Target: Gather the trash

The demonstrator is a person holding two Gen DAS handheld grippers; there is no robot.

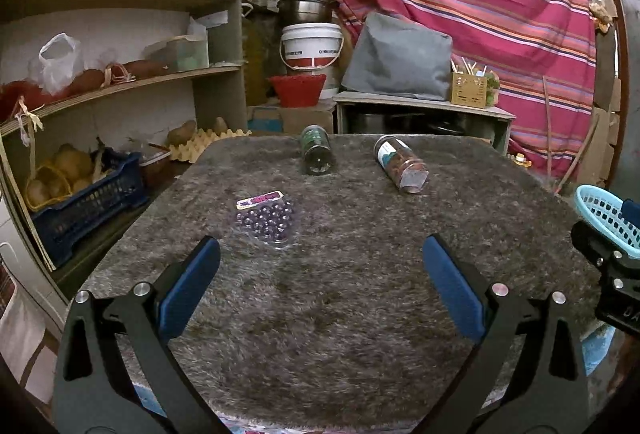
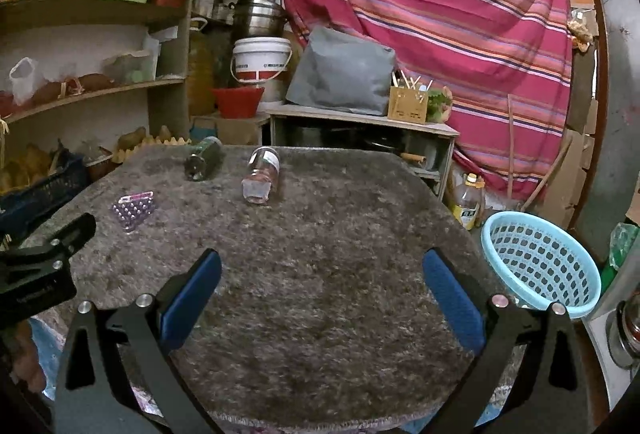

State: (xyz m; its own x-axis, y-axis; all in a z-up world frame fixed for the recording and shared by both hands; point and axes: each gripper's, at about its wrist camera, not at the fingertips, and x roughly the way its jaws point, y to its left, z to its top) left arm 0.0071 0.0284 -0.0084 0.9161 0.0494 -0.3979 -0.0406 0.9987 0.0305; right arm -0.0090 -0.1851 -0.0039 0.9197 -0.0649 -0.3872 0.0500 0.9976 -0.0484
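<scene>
Underfoot of everything lies a shaggy grey-brown rug (image 1: pixel 320 294) covering the tabletop, and both grippers hover above its near edge with nothing between their blue pads. Left gripper (image 1: pixel 321 254) has its jaws spread wide; right gripper (image 2: pixel 322 266) likewise stands wide apart and empty. Three pieces of trash rest on the rug: a purple blister pack (image 1: pixel 267 218) toward the left, a dark green-labelled jar (image 1: pixel 317 150) lying on its side near the far edge, and just right of it a clear jar (image 1: pixel 401 164) with reddish contents, also tipped over. Off the table's right side sits a light blue perforated basket (image 2: pixel 540 262), beside a yellow-labelled bottle (image 2: pixel 469 204) on the floor. Wooden shelves (image 1: pixel 120 82) crowded with boxes, bags and produce fill the left wall, a white bucket (image 1: pixel 312 44) stands behind, and a pink striped cloth (image 1: pixel 480 2) drapes the back.
</scene>
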